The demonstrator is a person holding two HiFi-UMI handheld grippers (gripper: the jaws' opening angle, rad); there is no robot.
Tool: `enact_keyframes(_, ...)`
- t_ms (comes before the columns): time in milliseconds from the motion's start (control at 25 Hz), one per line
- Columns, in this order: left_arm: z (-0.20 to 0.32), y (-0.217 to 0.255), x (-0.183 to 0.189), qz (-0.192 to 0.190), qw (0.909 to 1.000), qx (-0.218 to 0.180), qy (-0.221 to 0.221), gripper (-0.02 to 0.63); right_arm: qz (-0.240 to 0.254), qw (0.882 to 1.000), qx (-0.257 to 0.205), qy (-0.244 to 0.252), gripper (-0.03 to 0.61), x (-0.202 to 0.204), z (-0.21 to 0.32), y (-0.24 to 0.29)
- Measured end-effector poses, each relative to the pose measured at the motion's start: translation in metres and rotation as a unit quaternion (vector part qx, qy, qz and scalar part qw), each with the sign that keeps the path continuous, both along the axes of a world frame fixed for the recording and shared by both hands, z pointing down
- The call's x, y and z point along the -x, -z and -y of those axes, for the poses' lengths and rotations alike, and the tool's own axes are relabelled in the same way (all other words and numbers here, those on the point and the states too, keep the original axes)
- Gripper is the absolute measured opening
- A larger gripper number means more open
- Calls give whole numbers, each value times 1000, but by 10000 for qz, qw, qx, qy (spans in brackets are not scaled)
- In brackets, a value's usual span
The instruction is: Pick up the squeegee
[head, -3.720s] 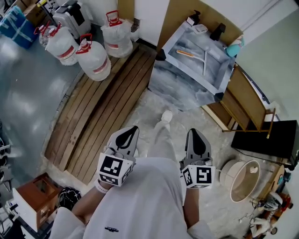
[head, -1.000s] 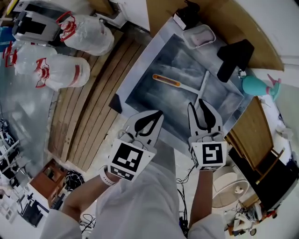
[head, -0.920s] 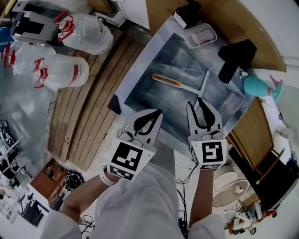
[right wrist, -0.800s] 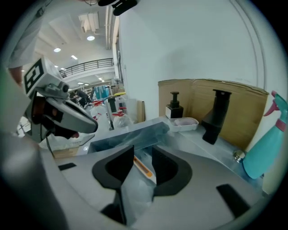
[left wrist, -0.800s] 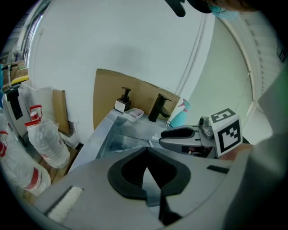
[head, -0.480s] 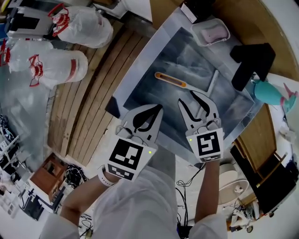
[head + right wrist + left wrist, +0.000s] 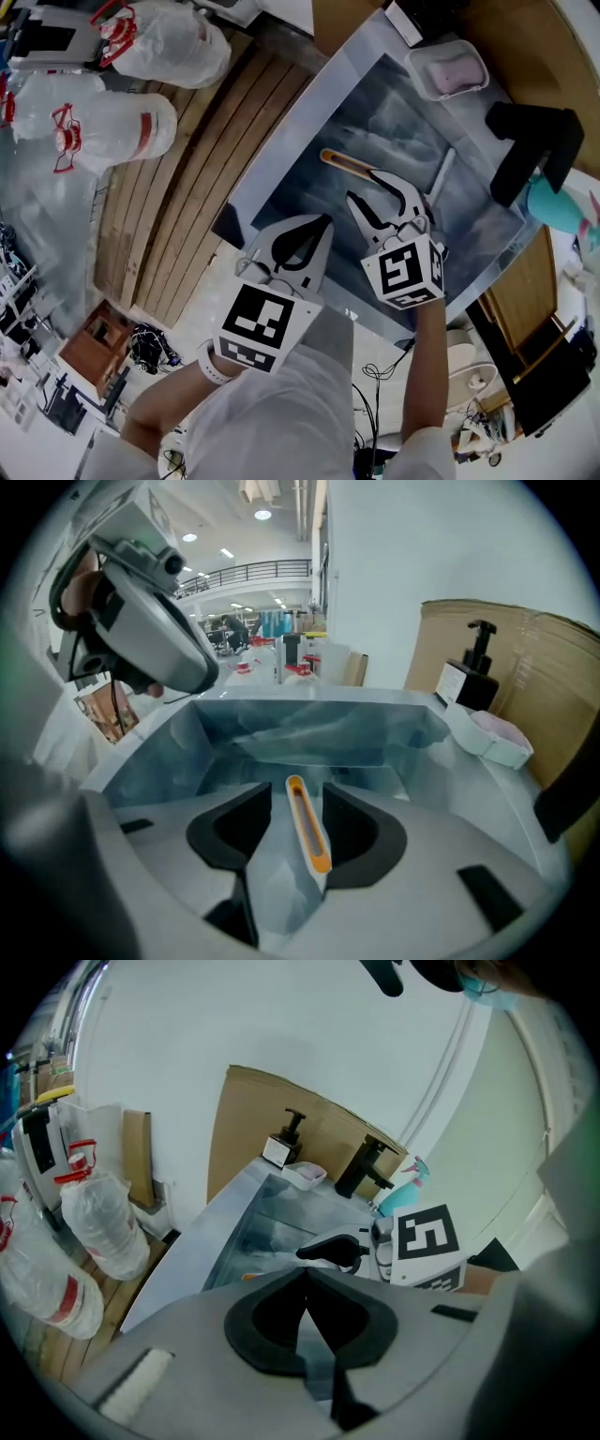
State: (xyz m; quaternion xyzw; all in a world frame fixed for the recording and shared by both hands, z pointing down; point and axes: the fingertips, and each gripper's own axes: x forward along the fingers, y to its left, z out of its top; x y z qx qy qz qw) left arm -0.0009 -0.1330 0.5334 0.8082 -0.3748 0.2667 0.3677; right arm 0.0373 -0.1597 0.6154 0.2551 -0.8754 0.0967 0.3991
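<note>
The squeegee lies on the floor of the steel sink (image 7: 281, 122), its orange handle (image 7: 342, 161) to the left and its white blade (image 7: 441, 176) to the right. My right gripper (image 7: 364, 186) hangs over the handle with its jaws opening. In the right gripper view the orange handle (image 7: 307, 832) runs up the gap between the two pads of the right gripper (image 7: 297, 794), which do not press on it. My left gripper (image 7: 322, 222) is shut and empty over the sink's near rim, left of the right one. In its own view the left gripper (image 7: 306, 1271) has its tips touching.
A pink soap dish (image 7: 448, 70), a black faucet (image 7: 534, 141) and a teal spray bottle (image 7: 562, 211) stand along the sink's far and right sides. A pump bottle (image 7: 469, 682) is at the back. Clear water jugs (image 7: 103, 127) and wooden slats (image 7: 178, 187) lie left.
Both grippers came down toward the sink. The right gripper rolled, moved left over the orange handle, and its jaws spread from nearly shut to wide. The left stayed shut.
</note>
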Motion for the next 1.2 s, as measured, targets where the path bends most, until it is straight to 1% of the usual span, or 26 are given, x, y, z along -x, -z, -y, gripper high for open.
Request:
enact_keyframes(80, 1, -4, 2, -9, 10000, 64, 41, 5, -111, 9999, 90, 87, 152, 0, 1, -11)
enact_keyframes(280, -2, -12, 8, -51, 9997, 200, 101, 5, -176, 9994, 258, 128, 153, -1, 5, -28)
enact_keyframes(520, -8, -18, 15, -53, 9995, 296, 125, 5, -579, 9968, 298, 460, 155, -2, 4, -48)
enact_keyframes(760, -7, -15, 19, -33, 9996, 280, 49, 5, -784, 9932, 413, 753, 155, 1, 10, -64)
enact_keyframes(960, -5, -21, 26, -23, 9995, 303, 89, 5, -870, 9905, 514, 934, 155, 3, 12, -75)
enact_keyframes(1120, -6, -25, 26, -36, 9995, 320, 80, 5, -1056, 9858, 647, 1137, 155, 0, 9, -89)
enact_keyframes(1200, -7, -25, 26, -52, 9994, 319, 104, 5, -1102, 9841, 707, 1201, 137, -1, 5, -93)
